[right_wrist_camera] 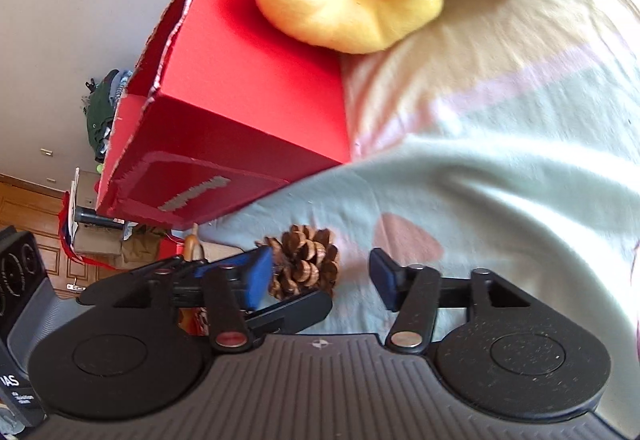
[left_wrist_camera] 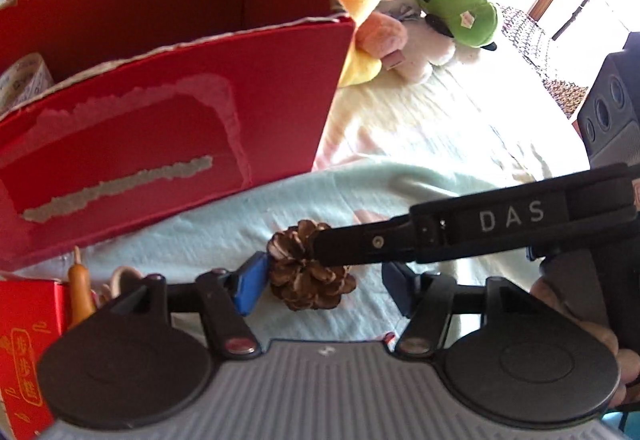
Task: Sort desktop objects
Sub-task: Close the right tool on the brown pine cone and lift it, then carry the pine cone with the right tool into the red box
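Both wrist views close, angled down; share pine cone (left_wrist_camera: 310,266), red box (right_wrist_camera: 224,112).
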Tool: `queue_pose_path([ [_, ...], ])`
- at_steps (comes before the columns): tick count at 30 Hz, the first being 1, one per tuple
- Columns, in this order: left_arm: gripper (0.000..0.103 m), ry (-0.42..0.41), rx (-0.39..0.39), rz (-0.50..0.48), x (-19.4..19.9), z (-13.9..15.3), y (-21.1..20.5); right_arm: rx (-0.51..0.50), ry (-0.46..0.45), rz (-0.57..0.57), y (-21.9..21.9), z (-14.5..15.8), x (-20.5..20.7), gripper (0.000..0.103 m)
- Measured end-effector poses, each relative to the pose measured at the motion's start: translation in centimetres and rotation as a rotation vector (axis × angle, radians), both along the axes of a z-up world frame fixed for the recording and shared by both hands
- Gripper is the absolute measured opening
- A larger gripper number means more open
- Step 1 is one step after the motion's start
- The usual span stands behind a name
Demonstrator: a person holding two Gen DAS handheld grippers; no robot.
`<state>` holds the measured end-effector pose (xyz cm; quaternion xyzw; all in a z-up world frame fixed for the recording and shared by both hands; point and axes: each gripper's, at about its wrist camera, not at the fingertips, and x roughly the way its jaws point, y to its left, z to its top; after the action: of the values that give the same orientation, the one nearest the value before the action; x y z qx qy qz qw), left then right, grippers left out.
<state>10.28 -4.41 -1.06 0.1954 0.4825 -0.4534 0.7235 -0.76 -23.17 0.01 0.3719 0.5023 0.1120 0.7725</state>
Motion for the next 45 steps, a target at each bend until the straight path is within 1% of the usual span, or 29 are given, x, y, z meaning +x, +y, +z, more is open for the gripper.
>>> queue_pose_path([
  [1,0.060,-0.013,0.001,0.005,-0.2,0.0,0.0,0.008,-0.002,-0.005,0.3,-0.1,0.1,0.056],
  [2,0.055,-0.017,0.002,0.012,-0.3,0.0,0.0,0.009,-0.005,-0.001,0.3,-0.2,0.1,0.055],
  [4,0.051,-0.007,-0.001,0.024,-0.1,0.2,0.1,0.026,0.004,0.013,1.1,-0.5,0.5,0.054],
  [5,0.047,0.007,-0.007,0.028,-0.1,0.3,0.3,0.054,0.017,0.011,1.1,-0.7,0.6,0.054],
  [6,0.039,0.014,-0.010,0.033,-0.5,0.3,0.5,0.082,0.029,0.011,1.1,-0.9,0.6,0.054],
  [7,0.037,0.023,-0.012,0.038,-0.8,0.2,0.5,0.072,0.034,-0.001,1.1,-0.7,0.5,0.051],
  [8,0.035,0.034,-0.018,0.044,-1.0,0.2,0.7,0.041,0.019,-0.002,1.1,-0.5,0.3,0.050],
  [9,0.035,0.038,-0.024,0.049,-1.2,0.2,0.8,0.015,0.004,0.010,1.2,-0.2,0.0,0.050],
  [12,0.033,0.061,-0.036,0.050,-2.1,0.5,0.9,-0.028,-0.017,0.029,1.0,0.4,-1.1,0.049],
  [13,0.032,0.063,-0.044,0.046,-2.5,0.7,0.6,-0.047,-0.028,0.030,1.0,0.8,-1.4,0.049],
  [15,0.032,0.041,-0.068,0.028,-3.5,1.9,0.2,-0.076,-0.053,0.023,0.5,1.7,-2.2,0.049],
  [17,0.032,0.005,-0.109,0.006,-4.3,3.8,-0.4,-0.084,-0.083,0.004,-0.2,3.2,-2.8,0.049],
  [19,0.032,-0.032,-0.159,-0.012,-4.9,5.8,-1.6,-0.088,-0.133,-0.014,-1.1,5.3,-3.2,0.049],
  [22,0.032,-0.106,-0.234,-0.032,-5.0,9.8,-2.2,-0.128,-0.239,-0.019,-1.4,9.3,-3.1,0.049],
  [25,0.032,-0.184,-0.270,-0.039,-4.4,13.0,-2.9,-0.171,-0.342,-0.005,-1.0,13.1,-2.1,0.049],
  [26,0.032,-0.214,-0.278,-0.040,-3.9,14.0,-2.9,-0.184,-0.372,0.004,-0.7,14.2,-1.5,0.049],
  [28,0.032,-0.246,-0.290,-0.034,-2.1,15.8,-2.7,-0.202,-0.423,0.026,0.0,16.1,0.1,0.049],
  [31,0.032,-0.266,-0.296,-0.017,1.1,17.9,-1.6,-0.204,-0.452,0.053,1.4,18.0,3.2,0.049],
  [33,0.032,-0.277,-0.290,-0.008,3.4,18.6,-0.8,-0.209,-0.468,0.074,2.6,19.0,5.5,0.049],
  [36,0.032,-0.278,-0.248,0.013,7.2,18.0,-0.3,-0.214,-0.449,0.105,4.9,19.3,9.2,0.049],
  [38,0.032,-0.264,-0.207,0.026,9.7,16.7,0.2,-0.227,-0.425,0.142,6.4,18.6,11.5,0.049],
  [41,0.032,-0.206,-0.141,0.049,12.9,13.4,0.7,-0.236,-0.337,0.190,9.0,16.2,15.0,0.049],
  [45,0.033,-0.107,-0.050,0.082,16.6,9.4,1.4,-0.215,-0.202,0.254,11.7,12.2,18.4,0.049],
])
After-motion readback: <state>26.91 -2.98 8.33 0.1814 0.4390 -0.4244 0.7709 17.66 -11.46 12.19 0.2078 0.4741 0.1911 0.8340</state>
